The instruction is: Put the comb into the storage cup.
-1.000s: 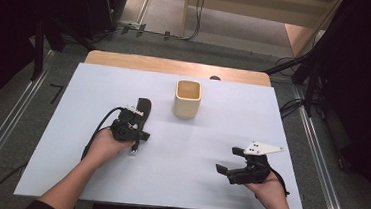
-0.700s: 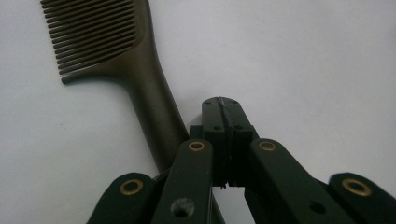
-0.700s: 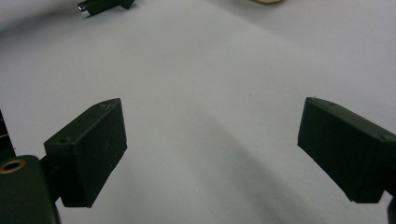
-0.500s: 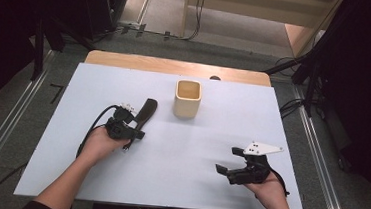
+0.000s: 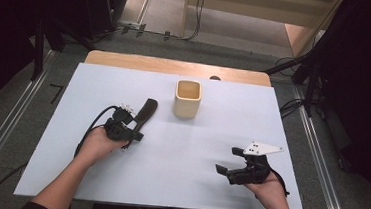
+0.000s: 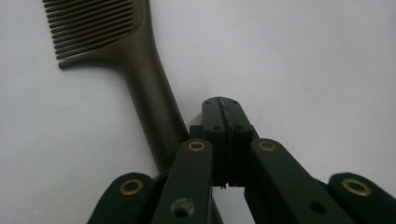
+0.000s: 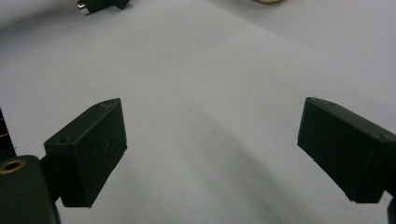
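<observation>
Square wooden cup (image 5: 188,98) upright mid-bench, inside looks bare, dark comb (image 5: 144,114) lying beside closed, empty left tongs (image 5: 130,130), right tongs (image 5: 227,169) wide open, empty.

Right hand-held gripper (image 7: 212,149), jaws wide apart and empty, low above the pale table (image 7: 224,70).

On the white table (image 5: 67,175), a broad bare stretch lies between the two hands, while the cup (image 5: 188,98) stands at twelve o'clock and the comb (image 5: 144,114) lies at ten o'clock.
</observation>
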`<state>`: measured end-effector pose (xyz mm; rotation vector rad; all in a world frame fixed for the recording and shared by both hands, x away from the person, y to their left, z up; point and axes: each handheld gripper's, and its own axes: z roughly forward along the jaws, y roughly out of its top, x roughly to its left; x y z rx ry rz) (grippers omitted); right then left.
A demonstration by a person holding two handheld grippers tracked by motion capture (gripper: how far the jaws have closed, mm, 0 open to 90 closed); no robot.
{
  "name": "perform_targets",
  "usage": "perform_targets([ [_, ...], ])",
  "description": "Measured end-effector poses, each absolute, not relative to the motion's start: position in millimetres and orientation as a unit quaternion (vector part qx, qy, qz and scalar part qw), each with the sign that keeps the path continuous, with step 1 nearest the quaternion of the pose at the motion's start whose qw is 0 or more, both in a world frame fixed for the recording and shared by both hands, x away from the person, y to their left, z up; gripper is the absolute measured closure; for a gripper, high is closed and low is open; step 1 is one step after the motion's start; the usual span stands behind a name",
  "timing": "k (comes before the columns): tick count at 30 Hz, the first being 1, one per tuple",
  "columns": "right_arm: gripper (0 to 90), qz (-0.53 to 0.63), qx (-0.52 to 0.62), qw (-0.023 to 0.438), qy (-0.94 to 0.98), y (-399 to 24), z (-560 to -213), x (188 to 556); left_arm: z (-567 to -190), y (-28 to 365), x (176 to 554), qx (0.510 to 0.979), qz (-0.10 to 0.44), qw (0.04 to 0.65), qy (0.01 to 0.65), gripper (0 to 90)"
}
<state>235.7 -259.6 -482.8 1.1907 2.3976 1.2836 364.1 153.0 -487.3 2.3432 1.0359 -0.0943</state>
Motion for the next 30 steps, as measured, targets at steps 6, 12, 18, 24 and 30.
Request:
perform_targets([
  [6, 6.5, 0.431, 0.400, 0.086, 0.804, -259.5, -482.7, 235.6, -486.6, 165.3, 366.4, 0.871, -0.035, 0.284, 0.399, 90.0],
  [12, 6.5, 0.431, 0.401, 0.084, 0.804, -259.1, -482.5, 235.4, -486.5, 167.5, 366.4, 0.868, -0.037, 0.289, 0.402, 90.0],
  [18, 6.6, 0.432, 0.400, 0.084, 0.804, -259.3, -482.5, 235.4, -477.5, 167.8, 360.5, 0.862, -0.045, 0.327, 0.384, 79.2],
  [24, 6.5, 0.432, 0.400, 0.084, 0.804, -259.1, -482.4, 235.3, -465.6, 170.4, 350.9, 0.855, -0.049, 0.352, 0.377, 61.4],
  [30, 6.5, 0.432, 0.400, 0.084, 0.804, -259.3, -482.4, 235.4, -458.3, 175.3, 333.9, 0.845, -0.041, 0.390, 0.364, 46.0],
])
